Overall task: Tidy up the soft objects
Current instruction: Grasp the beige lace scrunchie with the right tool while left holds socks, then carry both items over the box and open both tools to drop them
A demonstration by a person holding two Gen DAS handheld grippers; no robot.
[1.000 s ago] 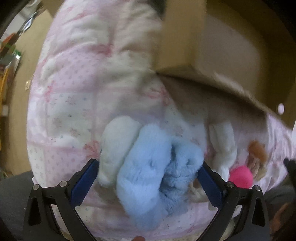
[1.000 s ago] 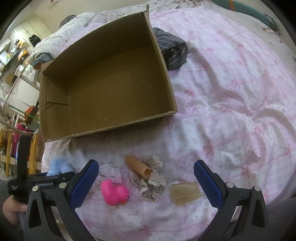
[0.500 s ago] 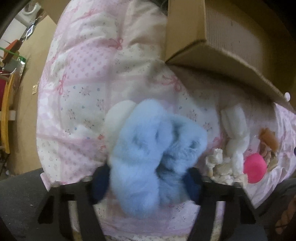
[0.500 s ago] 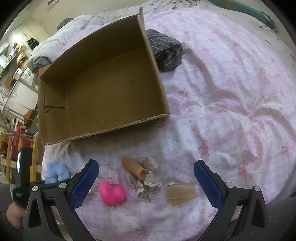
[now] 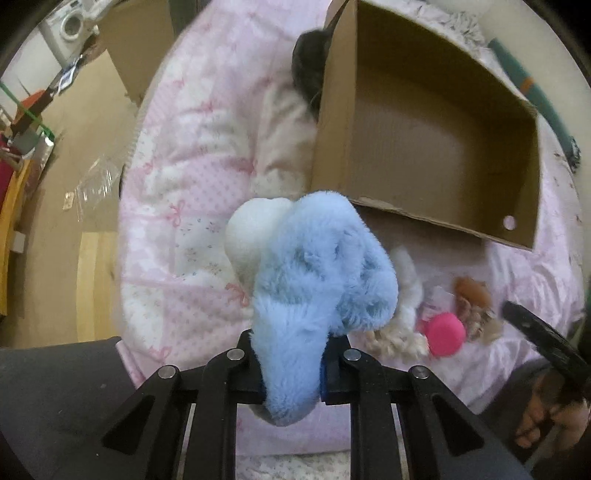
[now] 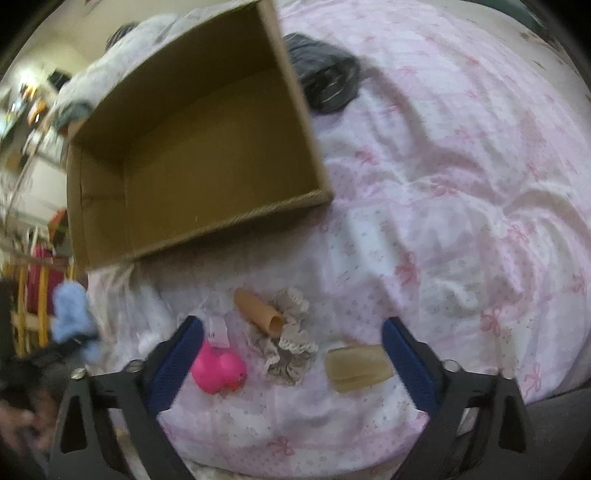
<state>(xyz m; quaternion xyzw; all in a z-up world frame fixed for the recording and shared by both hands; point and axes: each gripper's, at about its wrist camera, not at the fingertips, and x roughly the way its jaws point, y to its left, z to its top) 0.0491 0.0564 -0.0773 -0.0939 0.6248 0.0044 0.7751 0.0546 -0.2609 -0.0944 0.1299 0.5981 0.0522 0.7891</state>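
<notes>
**Blue plush lifted toward the waiting box**

Pink-and-white quilted bedding (image 6: 461,206) covered the bed, its bow pattern rumpled under everything, and it served as the sorting surface. At the far left of the left wrist view lay bare floor and a washing machine (image 5: 75,24), well away from the work.

Nearer the middle, the left gripper (image 5: 291,363) had its jaws pressed in on the blue plush toy (image 5: 314,280), pinching it low on its body so that the fluffy bulk and a white part (image 5: 251,232) stood up in front of the camera. It hung clear of the quilt, which I took to mean it was being carried rather than just squeezed. From the right wrist view the same toy showed as a blue blur at the left edge (image 6: 72,314).

Just beyond it sat the cardboard box (image 5: 517,177), open at the top and with nothing inside that I could see; it seemed the obvious place for the soft things, and the plush looked headed there.

To the right, on the quilt in front of the box, the rest waited in a loose row: a pink rubber duck (image 6: 218,371), a tan tube (image 6: 258,312) lying across a lace scrunchie (image 6: 291,343), and a yellowish block (image 6: 356,367). The right gripper (image 6: 291,363) hovered above them with its jaws spread wide, holding nothing, probably poised for the next pick. A dark striped garment (image 6: 328,85) lay behind the box's right wall.
</notes>
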